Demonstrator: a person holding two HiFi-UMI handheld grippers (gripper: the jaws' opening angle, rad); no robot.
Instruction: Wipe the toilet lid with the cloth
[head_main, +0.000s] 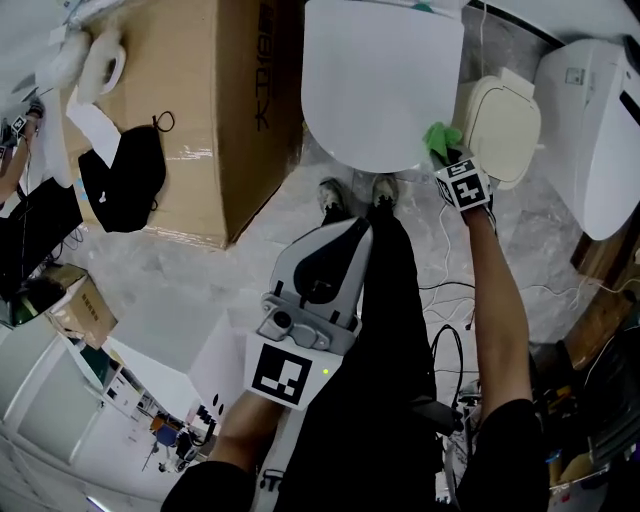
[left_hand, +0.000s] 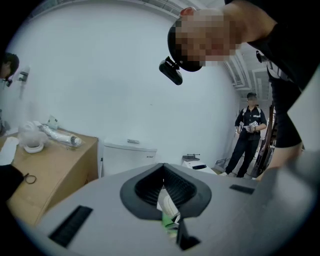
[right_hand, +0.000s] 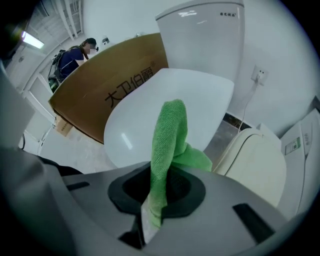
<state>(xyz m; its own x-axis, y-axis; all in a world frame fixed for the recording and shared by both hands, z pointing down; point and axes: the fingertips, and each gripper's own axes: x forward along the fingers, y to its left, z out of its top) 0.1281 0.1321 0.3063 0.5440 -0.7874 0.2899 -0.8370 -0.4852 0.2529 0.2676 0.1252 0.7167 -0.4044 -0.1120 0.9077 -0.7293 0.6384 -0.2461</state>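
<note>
My right gripper (right_hand: 159, 190) is clamped on one end of the green microfibre cloth (right_hand: 170, 135). The rest of the cloth stands out past the jaws in a loose fold at the near right edge of the white oval toilet lid (right_hand: 145, 120). I can't tell whether it touches the plastic. My left gripper (left_hand: 163, 187) has its jaws together on nothing and is held low and near, well away from the lid.

I judge the cloth light, soft and floppy. It will bunch rather than push, so a bunched grip near its middle would press more fabric flat. The glossy lid looks slick, and the cloth should glide.

The brown cardboard box (right_hand: 115, 95) on the left carries large dark Chinese characters, starting 大卫. The white cistern (right_hand: 205, 35) has small dark lettering I can't read.
</note>
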